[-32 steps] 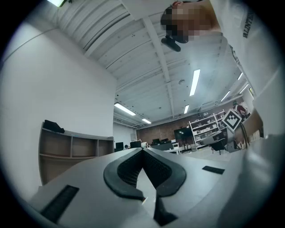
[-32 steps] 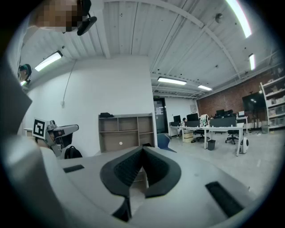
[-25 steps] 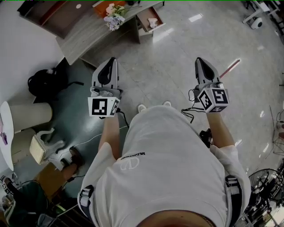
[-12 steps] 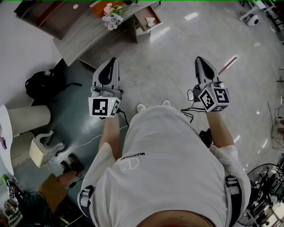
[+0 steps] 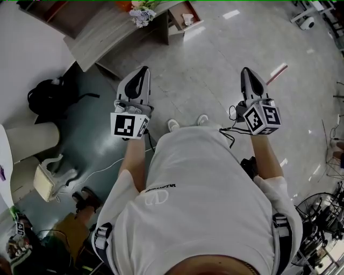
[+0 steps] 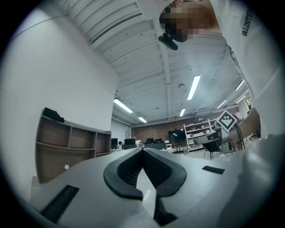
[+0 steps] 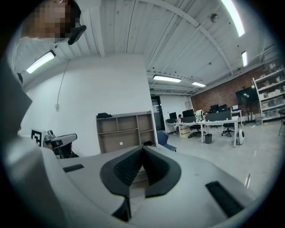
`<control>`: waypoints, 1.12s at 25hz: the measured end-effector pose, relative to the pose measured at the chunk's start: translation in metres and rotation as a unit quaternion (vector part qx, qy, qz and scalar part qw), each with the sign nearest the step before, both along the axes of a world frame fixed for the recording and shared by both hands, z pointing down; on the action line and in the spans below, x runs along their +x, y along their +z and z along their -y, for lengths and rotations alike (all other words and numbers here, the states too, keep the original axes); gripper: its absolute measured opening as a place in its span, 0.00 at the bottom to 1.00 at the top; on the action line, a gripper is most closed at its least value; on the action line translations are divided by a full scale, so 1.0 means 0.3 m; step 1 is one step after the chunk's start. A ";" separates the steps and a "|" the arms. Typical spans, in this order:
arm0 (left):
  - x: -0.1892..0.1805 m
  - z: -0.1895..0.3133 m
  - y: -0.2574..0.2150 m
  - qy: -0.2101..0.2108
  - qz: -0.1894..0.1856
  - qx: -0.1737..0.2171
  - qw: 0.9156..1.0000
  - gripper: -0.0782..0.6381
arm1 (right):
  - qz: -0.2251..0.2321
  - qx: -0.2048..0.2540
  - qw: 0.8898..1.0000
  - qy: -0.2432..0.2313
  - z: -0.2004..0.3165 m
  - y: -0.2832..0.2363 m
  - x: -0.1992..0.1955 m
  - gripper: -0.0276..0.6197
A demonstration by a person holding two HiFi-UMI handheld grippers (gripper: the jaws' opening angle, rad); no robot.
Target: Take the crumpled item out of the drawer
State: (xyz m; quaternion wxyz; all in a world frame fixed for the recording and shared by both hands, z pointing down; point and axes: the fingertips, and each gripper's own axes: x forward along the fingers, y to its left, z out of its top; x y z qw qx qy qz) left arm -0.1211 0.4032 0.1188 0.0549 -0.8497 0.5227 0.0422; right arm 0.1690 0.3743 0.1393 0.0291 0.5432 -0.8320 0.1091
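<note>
Approach | grey hand-held left gripper (image 5: 143, 72) and right gripper (image 5: 246, 72) carried level, jaws of both pressed together on nothing, likely in transit | white crumpled item (image 5: 187, 19) lies in open wooden drawer (image 5: 176, 21) of wooden desk (image 5: 102, 37), well ahead | pale flower bunch (image 5: 141, 16) on desk; black backpack (image 5: 48, 96) at left; nothing visibly blocks the way

Shirt (image 5: 161, 186) print reading roughly "VALENTINO", square coded markers on left cube (image 5: 128, 125), right cube (image 5: 262, 118).
</note>
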 end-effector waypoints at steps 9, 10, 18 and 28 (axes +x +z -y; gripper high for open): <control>-0.077 0.025 0.053 -0.003 -0.005 -0.017 1.000 0.11 | -0.014 -0.008 1.000 -0.014 0.025 0.005 -0.068 0.05; -0.071 0.031 0.057 -0.002 -0.005 -0.018 1.000 0.11 | -0.014 -0.007 1.000 -0.015 0.034 0.002 -0.064 0.05; -0.020 0.122 0.060 -0.005 0.001 -0.020 1.000 0.11 | -0.007 -0.003 1.000 -0.021 0.157 0.008 -0.016 0.05; 0.146 0.340 0.029 0.002 0.007 -0.022 1.000 0.11 | -0.003 -0.003 0.998 -0.060 0.379 0.021 0.040 0.05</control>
